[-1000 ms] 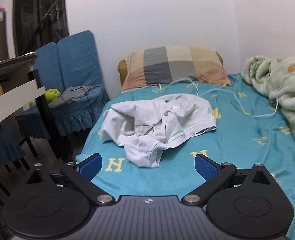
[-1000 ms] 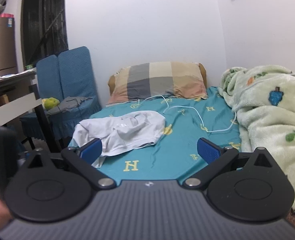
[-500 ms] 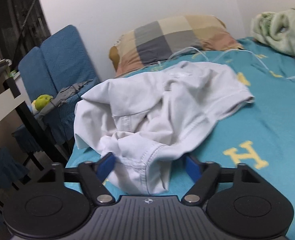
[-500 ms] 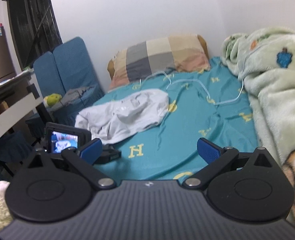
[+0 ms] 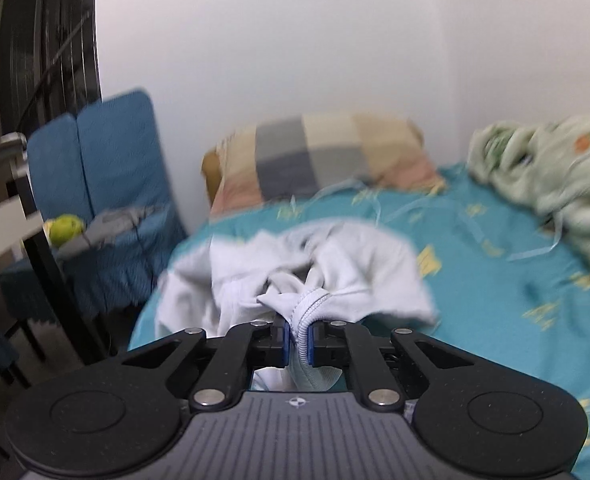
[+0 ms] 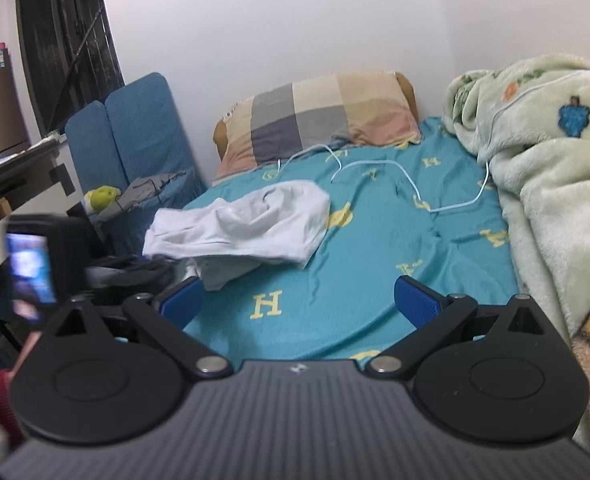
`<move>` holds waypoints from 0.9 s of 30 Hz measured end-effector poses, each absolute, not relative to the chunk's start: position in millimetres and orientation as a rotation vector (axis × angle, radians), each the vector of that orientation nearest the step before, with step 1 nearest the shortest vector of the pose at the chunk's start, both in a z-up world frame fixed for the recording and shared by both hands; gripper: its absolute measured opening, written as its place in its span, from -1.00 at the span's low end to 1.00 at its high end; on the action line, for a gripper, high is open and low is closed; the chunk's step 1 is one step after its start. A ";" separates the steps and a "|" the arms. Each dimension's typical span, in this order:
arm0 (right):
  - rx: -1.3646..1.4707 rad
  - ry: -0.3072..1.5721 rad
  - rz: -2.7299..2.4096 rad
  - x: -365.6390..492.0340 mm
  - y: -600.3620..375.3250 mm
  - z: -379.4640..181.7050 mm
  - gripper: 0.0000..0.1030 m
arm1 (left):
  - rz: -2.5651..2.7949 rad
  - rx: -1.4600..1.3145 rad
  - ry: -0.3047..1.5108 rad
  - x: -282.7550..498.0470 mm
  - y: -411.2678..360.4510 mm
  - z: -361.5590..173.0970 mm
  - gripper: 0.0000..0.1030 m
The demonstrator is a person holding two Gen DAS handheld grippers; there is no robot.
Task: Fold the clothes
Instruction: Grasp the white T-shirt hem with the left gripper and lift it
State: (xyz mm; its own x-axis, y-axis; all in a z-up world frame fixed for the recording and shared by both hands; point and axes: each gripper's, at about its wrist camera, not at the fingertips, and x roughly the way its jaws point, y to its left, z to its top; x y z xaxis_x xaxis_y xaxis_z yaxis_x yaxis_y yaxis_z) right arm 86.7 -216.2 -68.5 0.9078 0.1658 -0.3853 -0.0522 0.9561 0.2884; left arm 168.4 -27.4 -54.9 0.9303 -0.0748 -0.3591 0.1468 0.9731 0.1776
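Note:
A crumpled white garment (image 5: 335, 272) lies on the teal bedsheet (image 5: 515, 280) near the bed's left edge. My left gripper (image 5: 298, 340) is shut on a ribbed hem of this garment, and the near part is lifted off the bed. In the right wrist view the garment (image 6: 247, 224) shows raised at its near-left end, where the left gripper (image 6: 135, 268) holds it. My right gripper (image 6: 299, 300) is open and empty, above the sheet to the right of the garment.
A checked pillow (image 6: 319, 116) lies at the head of the bed. A green fleece blanket (image 6: 551, 168) fills the right side. A white cable (image 6: 379, 166) runs across the sheet. Blue chairs (image 6: 135, 140) and a dark table (image 5: 3, 184) stand left of the bed.
My left gripper has closed on the garment's hem and lifted it. The right gripper has stayed open and shifted slightly nearer the bed.

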 end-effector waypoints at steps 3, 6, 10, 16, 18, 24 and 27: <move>0.274 0.414 0.130 84.3 -213.5 -68.1 1.00 | -0.163 0.195 0.333 127.7 -23.4 -29.3 -0.84; 0.277 0.443 0.169 83.6 -201.9 -76.0 1.00 | -0.210 0.166 0.333 85.2 -14.6 -7.5 -0.84; 0.281 0.483 0.221 82.7 -186.4 -86.6 1.00 | -0.248 0.074 0.368 34.1 8.4 7.4 -0.84; 0.290 0.538 0.290 85.2 -164.8 -103.2 1.00 | -0.248 -0.096 0.406 0.9 44.8 8.2 -0.84; 0.300 0.544 0.288 96.0 -161.6 -110.7 1.00 | -0.240 -0.135 0.403 -2.5 53.3 6.1 -0.84; 0.329 0.564 0.283 128.4 -151.9 -133.0 1.00 | -0.220 -0.202 0.388 5.3 67.2 3.6 -0.83; 0.352 0.587 0.268 146.4 -153.6 -145.6 1.00 | -0.206 -0.232 0.388 12.4 72.6 2.4 -0.83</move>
State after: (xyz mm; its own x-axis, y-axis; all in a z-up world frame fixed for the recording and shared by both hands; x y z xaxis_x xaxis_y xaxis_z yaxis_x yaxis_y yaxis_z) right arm 146.4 -153.6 -145.6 0.8014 0.3427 -0.4903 -0.1455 0.9067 0.3958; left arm 12.4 72.6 2.4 0.9055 -0.2419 -0.3486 0.1537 0.9527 -0.2621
